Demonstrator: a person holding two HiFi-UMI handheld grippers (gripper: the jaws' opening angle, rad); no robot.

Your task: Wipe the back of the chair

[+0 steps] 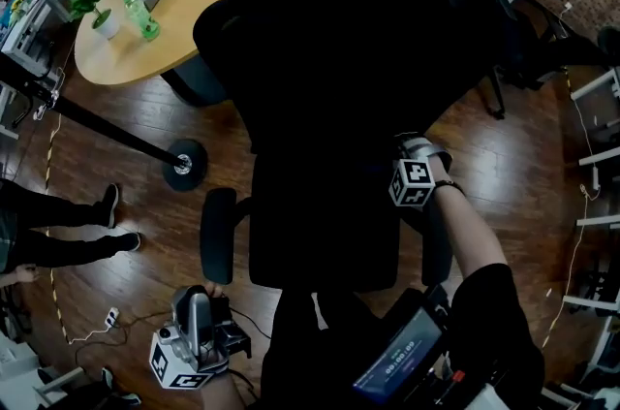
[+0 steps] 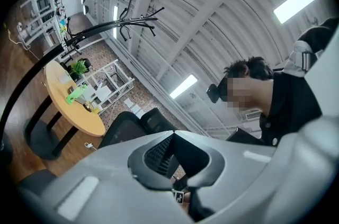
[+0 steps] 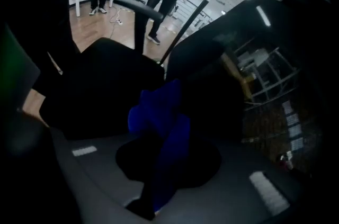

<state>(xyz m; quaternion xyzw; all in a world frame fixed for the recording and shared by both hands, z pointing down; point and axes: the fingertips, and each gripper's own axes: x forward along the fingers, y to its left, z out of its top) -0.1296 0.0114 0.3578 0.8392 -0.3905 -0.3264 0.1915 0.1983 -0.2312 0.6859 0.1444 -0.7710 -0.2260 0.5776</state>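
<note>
The black mesh office chair (image 1: 358,59) fills the middle of the head view, its back toward me. My right gripper (image 1: 407,152) is pressed to the lower right side of the chair back, fingertips hidden against the black. In the right gripper view that gripper (image 3: 161,135) is shut on a blue cloth (image 3: 159,117), which bunches out between the jaws against the dark chair (image 3: 106,85). My left gripper (image 1: 200,299) is held low at the bottom left, just below the chair's left armrest (image 1: 218,238). In its own view the left gripper (image 2: 174,132) is shut on nothing and tilts up toward the ceiling.
A round wooden table (image 1: 126,49) at the back left carries a green bottle (image 1: 141,16) and a potted plant (image 1: 93,3). A black stand's base (image 1: 184,162) sits left of the chair. A person's legs (image 1: 68,224) are at the left edge. White racks (image 1: 601,156) line the right.
</note>
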